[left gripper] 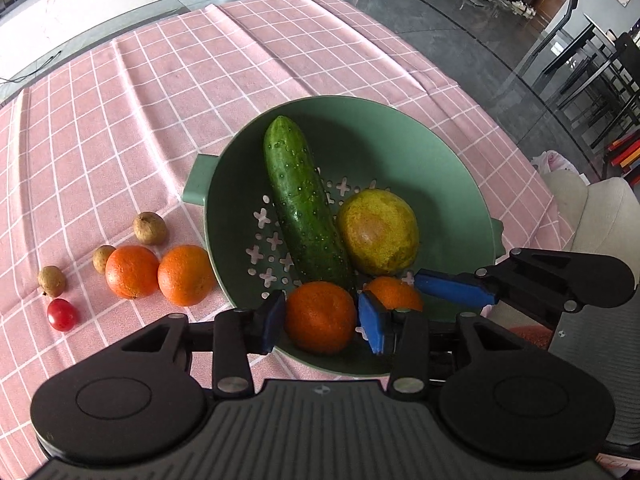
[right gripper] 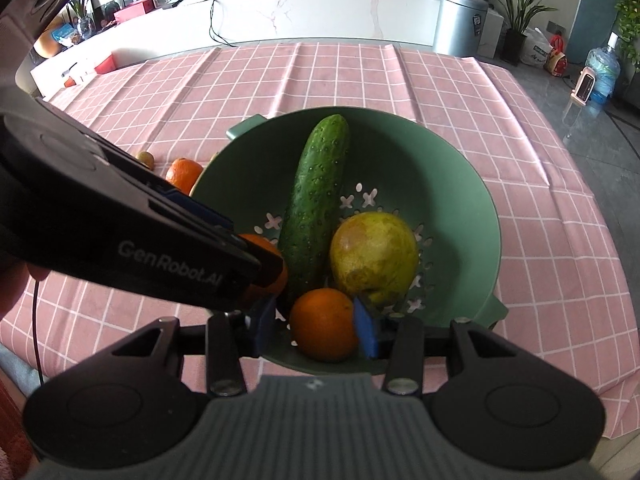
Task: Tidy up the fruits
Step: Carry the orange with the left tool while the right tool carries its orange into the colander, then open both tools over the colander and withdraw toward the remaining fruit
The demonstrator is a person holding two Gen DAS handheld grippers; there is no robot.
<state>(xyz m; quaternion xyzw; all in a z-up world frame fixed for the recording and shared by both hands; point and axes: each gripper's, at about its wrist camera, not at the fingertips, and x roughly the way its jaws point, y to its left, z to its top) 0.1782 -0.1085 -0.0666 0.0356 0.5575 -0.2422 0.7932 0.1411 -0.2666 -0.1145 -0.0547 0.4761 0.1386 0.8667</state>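
A green colander [left gripper: 440, 168] [right gripper: 452, 184] on the pink checked cloth holds a cucumber [left gripper: 300, 204] [right gripper: 316, 200] and a yellow-green pear-like fruit [left gripper: 378, 232] [right gripper: 374, 254]. My left gripper [left gripper: 322, 318] is shut on an orange [left gripper: 320, 318] over the colander's near side. My right gripper [right gripper: 322, 324] is shut on another orange [right gripper: 324, 324], also seen in the left wrist view [left gripper: 394, 292]. Two oranges [left gripper: 160, 272], three small brown fruits [left gripper: 150, 228] and a cherry tomato [left gripper: 62, 314] lie on the cloth left of the colander.
The left gripper's body [right gripper: 120, 232] crosses the left of the right wrist view, close beside the right gripper. The table's right edge [left gripper: 520, 128] drops to a dark floor with a padded chair [left gripper: 592, 208]. A metal bin [right gripper: 460, 24] stands beyond the far edge.
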